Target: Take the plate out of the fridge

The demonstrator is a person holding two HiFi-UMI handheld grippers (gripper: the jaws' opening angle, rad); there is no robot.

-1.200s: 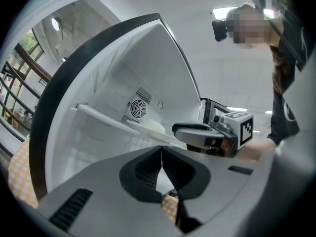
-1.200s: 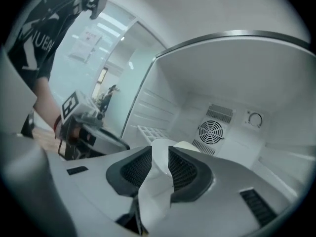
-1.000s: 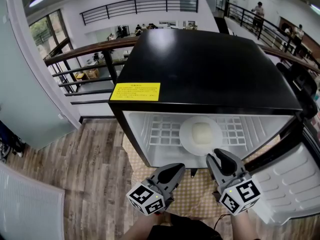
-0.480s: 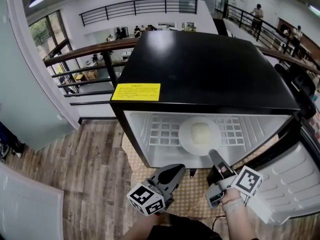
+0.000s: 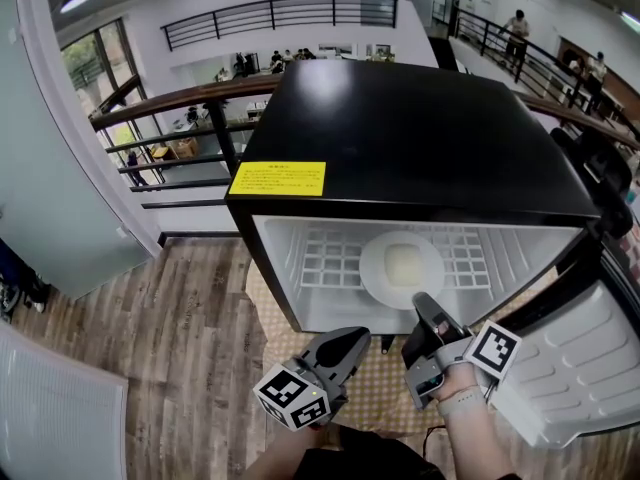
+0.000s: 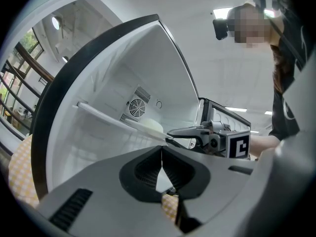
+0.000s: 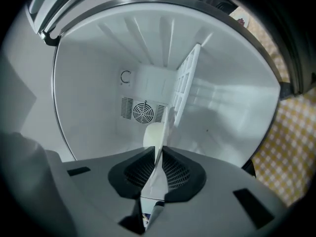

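The jaws of your right gripper [image 5: 421, 303] are closing on the near rim of the plate [image 5: 370, 268], with the thin edge pinched between the pads. The plate lies on the wire shelf [image 5: 325, 263] inside the open fridge [image 5: 400, 138]. Your left gripper [image 5: 358, 335] hangs below the opening, jaws clenched together on nothing

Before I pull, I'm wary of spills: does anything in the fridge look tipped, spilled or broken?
Nothing stands out. The plate lies flat on the wire shelf, pale food centred on it; the right gripper is closing its jaws on the near rim.
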